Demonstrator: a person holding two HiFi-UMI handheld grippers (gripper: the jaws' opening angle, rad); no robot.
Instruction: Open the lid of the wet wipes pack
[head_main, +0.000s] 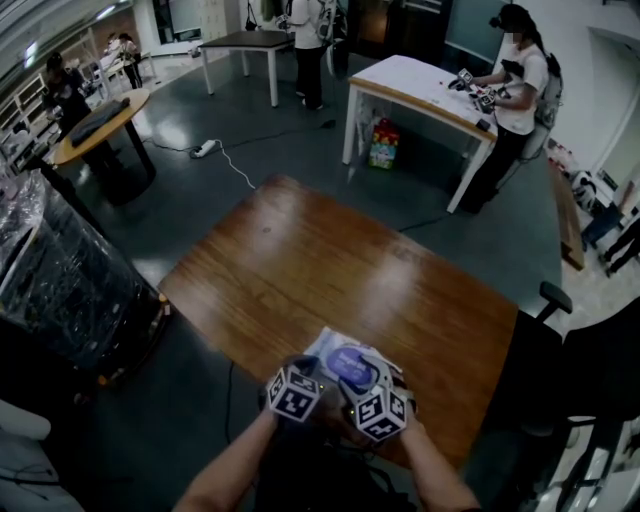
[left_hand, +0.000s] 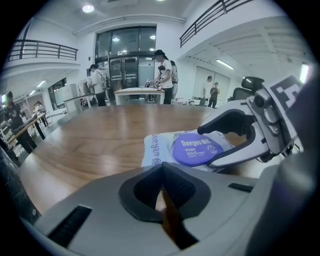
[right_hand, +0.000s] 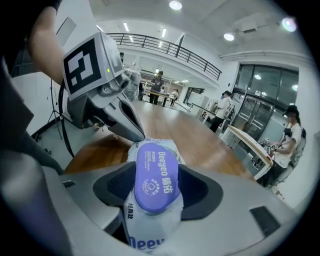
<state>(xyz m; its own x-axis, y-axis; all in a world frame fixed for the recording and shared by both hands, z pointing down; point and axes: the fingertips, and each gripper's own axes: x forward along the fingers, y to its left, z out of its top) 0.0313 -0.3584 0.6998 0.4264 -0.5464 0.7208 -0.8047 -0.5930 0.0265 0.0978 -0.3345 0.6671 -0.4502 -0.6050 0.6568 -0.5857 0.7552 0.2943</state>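
Observation:
The wet wipes pack lies flat on the wooden table near its front edge, white with a round purple lid that is closed. In the right gripper view the lid and pack sit between the wide-spread jaws of my right gripper; the pads do not press on it. From the left gripper view, the right gripper straddles the lid, one finger above and one along the near side. My left gripper hangs just short of the pack, shut and empty.
A black office chair stands off the table's right side, and a dark wrapped bulk sits on the floor to the left. Far back, a person works at a white table. A power strip lies on the floor.

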